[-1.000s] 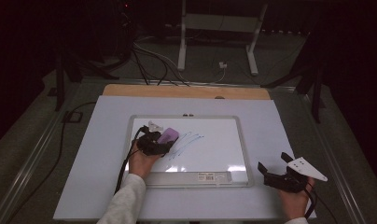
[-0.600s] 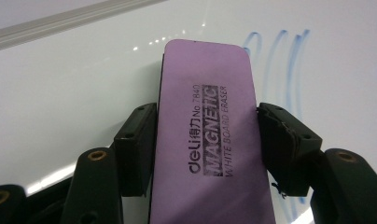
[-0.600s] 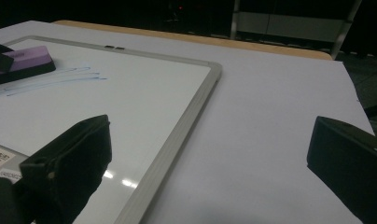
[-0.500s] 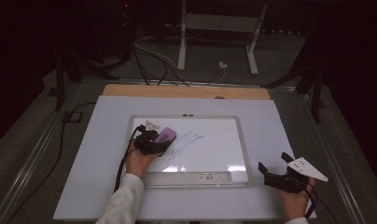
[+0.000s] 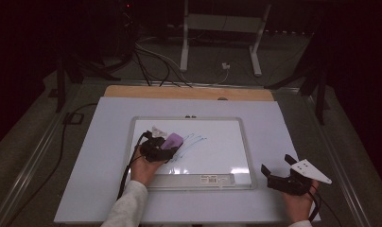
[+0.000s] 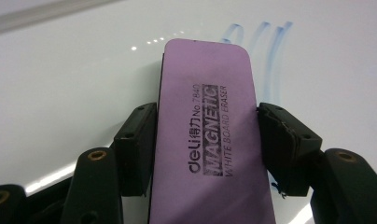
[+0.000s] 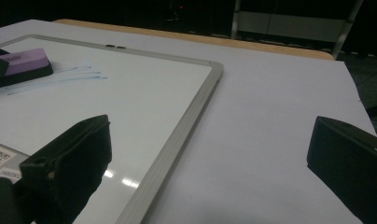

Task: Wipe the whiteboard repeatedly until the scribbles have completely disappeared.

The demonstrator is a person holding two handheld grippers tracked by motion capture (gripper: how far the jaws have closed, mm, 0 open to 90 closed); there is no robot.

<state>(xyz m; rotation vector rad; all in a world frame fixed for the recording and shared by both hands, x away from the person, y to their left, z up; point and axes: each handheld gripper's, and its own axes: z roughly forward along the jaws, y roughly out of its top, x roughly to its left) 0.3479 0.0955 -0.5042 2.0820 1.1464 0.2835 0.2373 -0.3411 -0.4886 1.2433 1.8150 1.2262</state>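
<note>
A purple whiteboard eraser [image 6: 210, 126] with black print lies flat on the whiteboard [image 5: 236, 142], left of centre. My left gripper [image 5: 166, 145] is shut on it, and a black pad [image 6: 137, 144] presses on each long side. Faint blue pen strokes [image 5: 191, 141] run just beyond the eraser [image 5: 172, 141], and they show past its far end [image 6: 266, 42] in the left gripper view. My right gripper [image 5: 277, 164] rests on the table right of the board's lower right corner. It stands open with its jaws wide apart and nothing between them [image 7: 210, 135].
The whiteboard's grey frame [image 7: 196, 98] lies on a pale sheet [image 5: 293, 123] that covers the table. A strip of wood [image 5: 189, 92] runs along the far edge. Cables and a metal stand [image 5: 220, 23] are on the dark floor behind.
The left gripper and the eraser have shifted only slightly on the board. The right gripper has stayed still.
</note>
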